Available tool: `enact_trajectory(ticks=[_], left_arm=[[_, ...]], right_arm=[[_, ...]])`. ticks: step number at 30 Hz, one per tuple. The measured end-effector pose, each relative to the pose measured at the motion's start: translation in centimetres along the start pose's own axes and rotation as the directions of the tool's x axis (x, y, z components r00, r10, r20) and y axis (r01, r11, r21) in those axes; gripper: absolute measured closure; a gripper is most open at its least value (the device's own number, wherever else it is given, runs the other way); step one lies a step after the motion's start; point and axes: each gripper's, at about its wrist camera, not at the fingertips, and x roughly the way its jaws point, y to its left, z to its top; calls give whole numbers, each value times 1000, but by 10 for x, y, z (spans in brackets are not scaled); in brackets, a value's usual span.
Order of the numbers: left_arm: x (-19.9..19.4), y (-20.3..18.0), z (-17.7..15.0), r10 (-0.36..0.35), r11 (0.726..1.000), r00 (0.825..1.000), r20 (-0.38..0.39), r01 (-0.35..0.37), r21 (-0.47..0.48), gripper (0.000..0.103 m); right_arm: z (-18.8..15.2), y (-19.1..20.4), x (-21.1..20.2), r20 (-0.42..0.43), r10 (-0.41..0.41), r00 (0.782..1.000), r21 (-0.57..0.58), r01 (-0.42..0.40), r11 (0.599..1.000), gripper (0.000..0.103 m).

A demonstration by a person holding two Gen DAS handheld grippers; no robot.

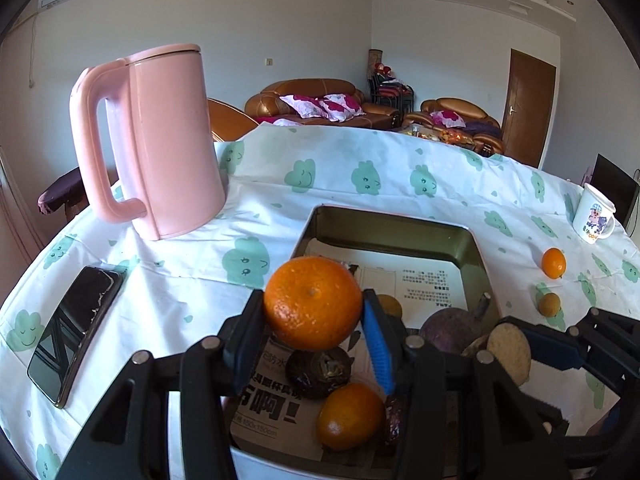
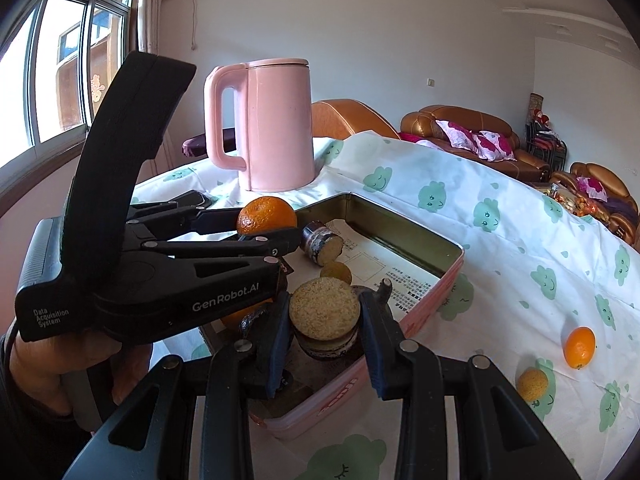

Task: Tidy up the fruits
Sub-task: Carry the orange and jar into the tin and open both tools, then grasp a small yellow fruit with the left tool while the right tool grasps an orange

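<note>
My left gripper (image 1: pixel 313 322) is shut on a large orange (image 1: pixel 313 303) and holds it above the near end of the metal tin (image 1: pixel 384 224). The same orange shows in the right wrist view (image 2: pixel 267 216). My right gripper (image 2: pixel 324 320) is shut on a cut dark fruit piece with a pale grainy face (image 2: pixel 324 307), over the tin (image 2: pixel 404 224). In the tin lie a small orange (image 1: pixel 351 416), a dark round fruit (image 1: pixel 318 374), a purple fruit with a stem (image 1: pixel 454 328) and another cut piece (image 2: pixel 322 244). Two small oranges (image 2: pixel 579 347) (image 2: pixel 532 384) sit on the cloth outside the tin.
A pink kettle (image 1: pixel 160 144) stands at the back left of the table. A black phone (image 1: pixel 74 330) lies at the left edge. A white mug (image 1: pixel 594 216) stands at the far right. Printed paper lines the tin. Sofas stand behind the table.
</note>
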Motion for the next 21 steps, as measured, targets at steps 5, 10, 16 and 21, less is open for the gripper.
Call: enact_trajectory(ticks=[5,10,16,21], left_arm=[[0,0,-1,8,1000,1000,0,-8,4,54],[-2,1,-2,18,1000,1000,-1,-18,1,51],[-12,4,1,29,999,999,30,-29,-20,24],[-20,2,5,29,999,998,53,-27,-38,9]], right_arm=[[-2,-1,3,-18,16,1000,-2,-16,1000,67],[-4,2,6,-48,59,997,-10,-60,998,60],[-5,5,-3,-17,41,999,-32,-41,999,39],[-7,-9,-16,8,8,1000,-13,-8,1000,39]])
